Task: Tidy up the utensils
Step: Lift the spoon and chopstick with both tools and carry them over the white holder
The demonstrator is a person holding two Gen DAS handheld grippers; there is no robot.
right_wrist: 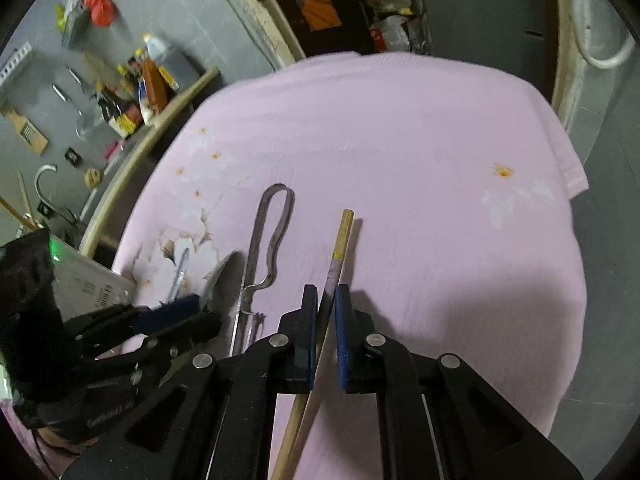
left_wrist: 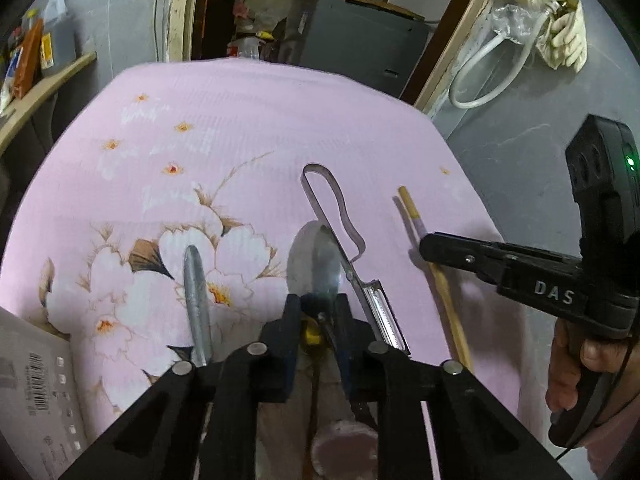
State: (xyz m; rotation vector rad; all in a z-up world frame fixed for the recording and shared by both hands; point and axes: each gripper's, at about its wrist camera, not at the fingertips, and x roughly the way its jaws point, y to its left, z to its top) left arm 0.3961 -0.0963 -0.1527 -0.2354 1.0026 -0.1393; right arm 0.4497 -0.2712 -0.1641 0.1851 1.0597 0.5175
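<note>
The left gripper (left_wrist: pixel 318 316) is clamped on the spoon (left_wrist: pixel 316 264), just left of the peeler (left_wrist: pixel 344 240); the right gripper (right_wrist: pixel 325 320) has its jaws closed around the chopsticks (right_wrist: pixel 338 248), just right of the peeler on the pink cloth (left_wrist: pixel 248 120); another utensil (left_wrist: pixel 198 300) lies further left.

A pink tablecloth with white flower print (left_wrist: pixel 256 120) covers the table. At its left edge lies a grey cardboard box with a barcode (left_wrist: pixel 36 392). Behind, a wooden wall shelf (right_wrist: pixel 168 120) carries bottles, and cream rubber gloves (left_wrist: pixel 560 36) hang beside a white hose (left_wrist: pixel 476 76)
</note>
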